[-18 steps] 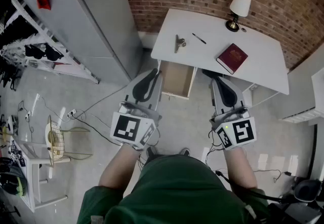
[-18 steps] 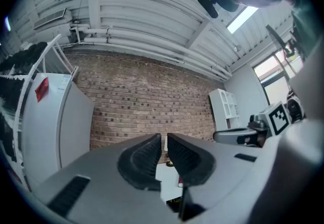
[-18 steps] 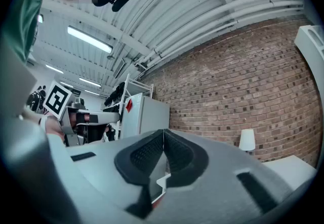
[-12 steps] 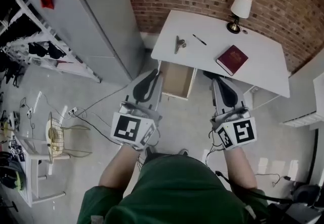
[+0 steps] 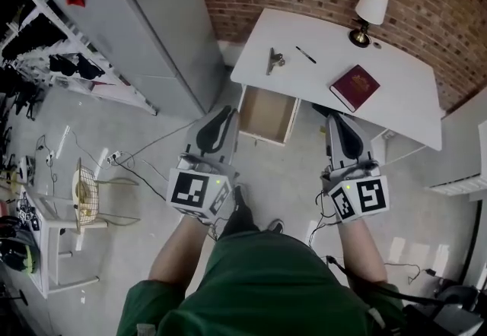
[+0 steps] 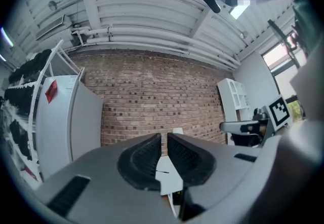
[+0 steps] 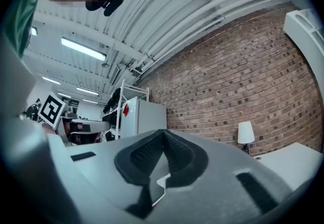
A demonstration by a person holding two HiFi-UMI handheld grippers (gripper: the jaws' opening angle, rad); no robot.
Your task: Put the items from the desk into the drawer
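Right gripper (image 7: 163, 134): jaws pressed together, empty. Left gripper (image 6: 164, 139): jaws a narrow slit apart, empty. Ahead of both, on the desk (image 5: 396, 103): 1 red book (image 5: 354, 87), 1 pen (image 5: 306, 55), 1 metal clip (image 5: 274, 61). The open drawer (image 5: 266, 112) lies ahead, between the 2 grippers.

Drawer open, three items on the desk

The wooden drawer (image 5: 268, 115) stood pulled out under the left end of the white desk (image 5: 396, 110). On top lay a closed dark red book (image 5: 354, 87), a black pen (image 5: 306, 55) and a metal clip (image 5: 274, 61), all apart.
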